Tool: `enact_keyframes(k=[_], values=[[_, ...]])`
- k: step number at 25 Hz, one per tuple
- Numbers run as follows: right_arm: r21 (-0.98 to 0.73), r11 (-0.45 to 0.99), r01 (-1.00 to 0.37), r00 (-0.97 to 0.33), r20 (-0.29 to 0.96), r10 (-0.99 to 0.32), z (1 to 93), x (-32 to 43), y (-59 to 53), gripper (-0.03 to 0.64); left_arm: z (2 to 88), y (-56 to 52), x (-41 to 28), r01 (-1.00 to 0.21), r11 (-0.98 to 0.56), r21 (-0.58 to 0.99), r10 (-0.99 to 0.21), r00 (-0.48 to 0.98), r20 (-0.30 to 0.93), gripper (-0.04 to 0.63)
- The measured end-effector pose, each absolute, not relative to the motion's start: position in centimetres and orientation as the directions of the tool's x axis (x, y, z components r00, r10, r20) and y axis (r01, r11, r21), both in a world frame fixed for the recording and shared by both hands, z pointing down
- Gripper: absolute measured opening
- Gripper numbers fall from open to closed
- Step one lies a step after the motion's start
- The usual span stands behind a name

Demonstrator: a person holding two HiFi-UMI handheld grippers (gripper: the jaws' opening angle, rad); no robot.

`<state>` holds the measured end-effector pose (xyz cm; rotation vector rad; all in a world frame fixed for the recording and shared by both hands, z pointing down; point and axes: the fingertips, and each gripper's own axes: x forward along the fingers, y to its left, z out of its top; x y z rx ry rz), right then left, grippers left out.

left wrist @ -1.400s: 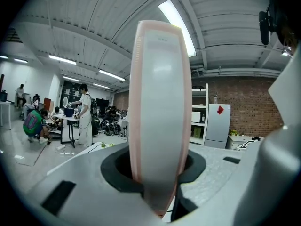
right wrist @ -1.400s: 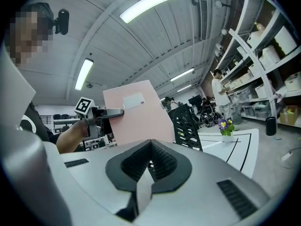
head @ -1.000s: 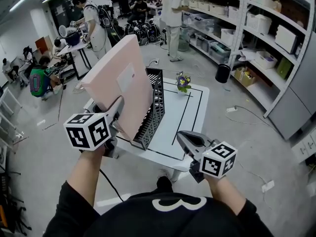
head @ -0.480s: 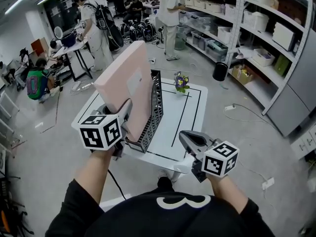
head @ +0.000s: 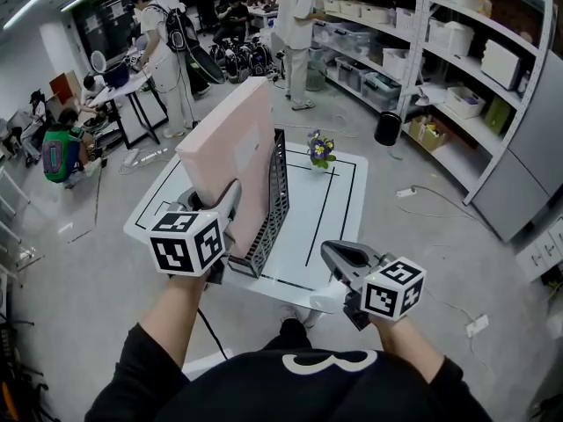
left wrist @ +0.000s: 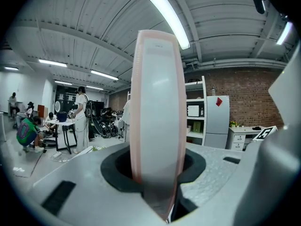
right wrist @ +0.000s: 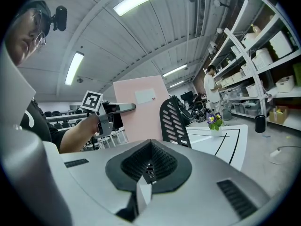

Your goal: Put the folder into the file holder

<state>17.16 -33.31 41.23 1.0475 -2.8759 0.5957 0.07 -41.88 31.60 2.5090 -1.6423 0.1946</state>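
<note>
I am gripping the folder (head: 233, 143) in my left tool (head: 224, 205), whose jaws are clamped narrow on the lower edge, with the pink cover rising straight up between them. Over the last second I have been swinging this tool forward and to the right. The folder, which was leaning well off to the left, is now standing almost upright. Its right face is lying close against the mesh wall of the holder (head: 274, 196), and the two look to be touching. Its bottom edge is sitting low over the holder's left side. From here I cannot tell whether it is already entering a slot or only resting beside the wall.

My right tool (head: 339, 258) is hanging closed and empty near the front right corner of the surface (head: 330, 236). It has hardly shifted and is well apart from the holder.

The holder is standing on the left part of the surface, and a small flower pot (head: 321, 150) is standing beyond it, clear of the work.

I am judging that the straightening has lined the folder up with the holder. What is remaining is lowering it fully in and letting go. The holder looks light and nothing is bracing it, so a sideways push could slide it.
</note>
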Motion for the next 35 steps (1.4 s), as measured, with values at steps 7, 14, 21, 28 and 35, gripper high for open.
enact_keyframes(k=[7, 14, 21, 28, 35], values=[[-0.351, 0.688, -0.635, -0.766, 0.171, -0.619, 42.4, 17.3, -32.9, 0.005, 31.6, -42.3, 0.1, -0.914, -0.401, 0.058, -0.898, 0.404, 0.172, 0.144], [-0.361, 0.672, -0.647, -0.756, 0.186, -0.628, 43.6, 17.7, -33.2, 0.005, 31.5, -42.2, 0.1, -0.918, -0.393, 0.061, -0.909, 0.397, 0.124, 0.143], [-0.364, 0.668, -0.649, -0.755, 0.197, -0.625, 44.1, 17.0, -32.9, 0.005, 33.3, -42.1, -0.5, -0.926, -0.373, 0.060, -0.918, 0.378, 0.122, 0.143], [-0.374, 0.661, -0.650, -0.755, 0.224, -0.616, 45.4, 16.5, -32.6, 0.005, 37.4, -42.1, -0.4, -0.922, -0.377, 0.088, -0.910, 0.386, 0.153, 0.144], [-0.389, 0.655, -0.648, -0.758, 0.243, -0.605, 46.8, 16.2, -32.2, 0.005, 40.4, -41.9, 0.1, -0.924, -0.373, 0.080, -0.908, 0.381, 0.173, 0.149]])
